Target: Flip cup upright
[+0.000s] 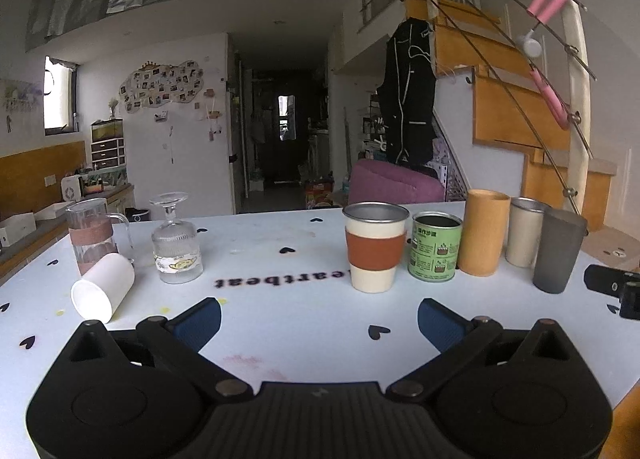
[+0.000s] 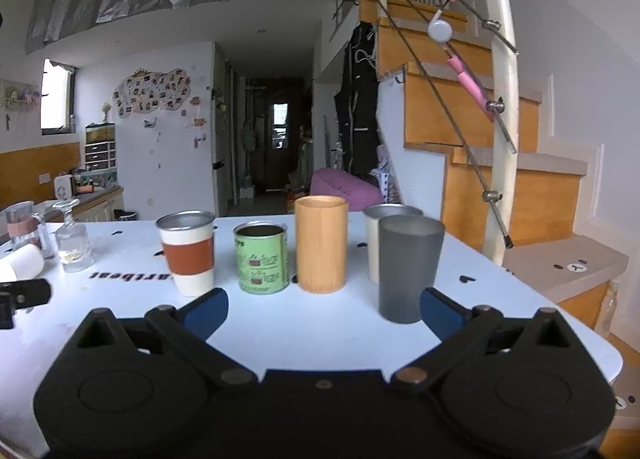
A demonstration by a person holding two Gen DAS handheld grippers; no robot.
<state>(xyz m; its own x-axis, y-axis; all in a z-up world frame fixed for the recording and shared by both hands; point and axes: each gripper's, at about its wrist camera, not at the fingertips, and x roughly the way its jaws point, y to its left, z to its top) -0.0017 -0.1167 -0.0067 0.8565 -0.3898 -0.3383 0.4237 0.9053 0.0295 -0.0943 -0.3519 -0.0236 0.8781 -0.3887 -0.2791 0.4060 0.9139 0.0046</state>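
Note:
A plain white cup (image 1: 103, 287) lies on its side at the left of the white table (image 1: 296, 323), mouth toward me; it also shows at the far left of the right wrist view (image 2: 25, 262). A stemmed glass (image 1: 176, 245) stands upside down just right of it. My left gripper (image 1: 319, 321) is open and empty, low over the table, with the white cup just left of its left finger. My right gripper (image 2: 325, 313) is open and empty, with a dark grey cup (image 2: 408, 267) just inside its right finger (image 2: 440, 315).
Upright in a row: a white cup with a brown sleeve (image 1: 375, 245), a green tin (image 1: 435, 245), a bamboo cup (image 1: 483, 231), a cream steel cup (image 1: 524, 231) and the grey cup (image 1: 558, 251). A glass pitcher (image 1: 93, 235) stands behind the white cup. The table's right edge (image 2: 600, 343) is close.

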